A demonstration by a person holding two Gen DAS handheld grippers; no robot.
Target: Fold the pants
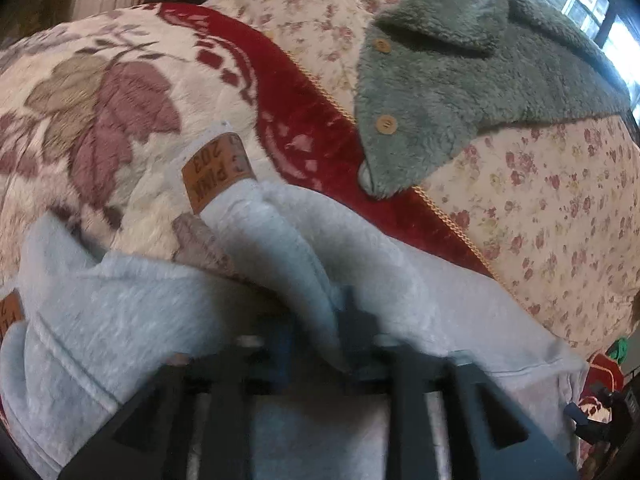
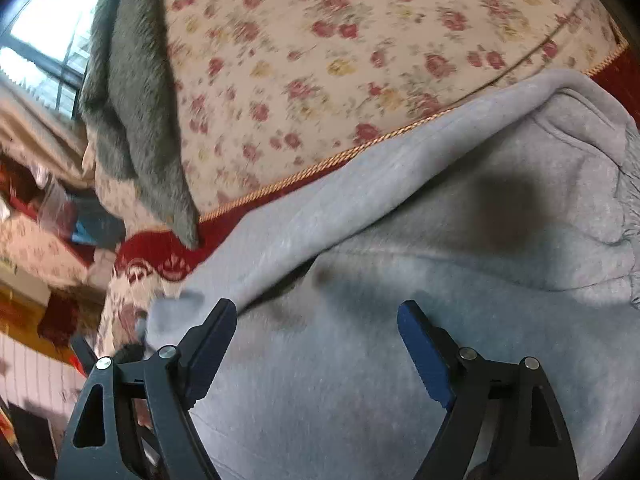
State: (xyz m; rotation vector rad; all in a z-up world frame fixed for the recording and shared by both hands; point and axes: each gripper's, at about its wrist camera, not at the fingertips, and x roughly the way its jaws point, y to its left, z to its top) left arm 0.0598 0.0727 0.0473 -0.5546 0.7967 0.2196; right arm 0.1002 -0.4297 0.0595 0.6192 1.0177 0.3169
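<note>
While your left tongs [image 1: 340,320] clamp a bunched fold of the grey pants [image 1: 160,300], you can carry it over. Right tongs [image 2: 318,344] gape wide above the cloth, gripping nothing.

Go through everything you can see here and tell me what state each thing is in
Grey pants: bunched, partly folded over.
Left hand-held gripper: shut on the pants.
Right hand-held gripper: open, above the pants.
Green fleece jacket: spread on the floral bedspread.
Brown label: curled.
</note>
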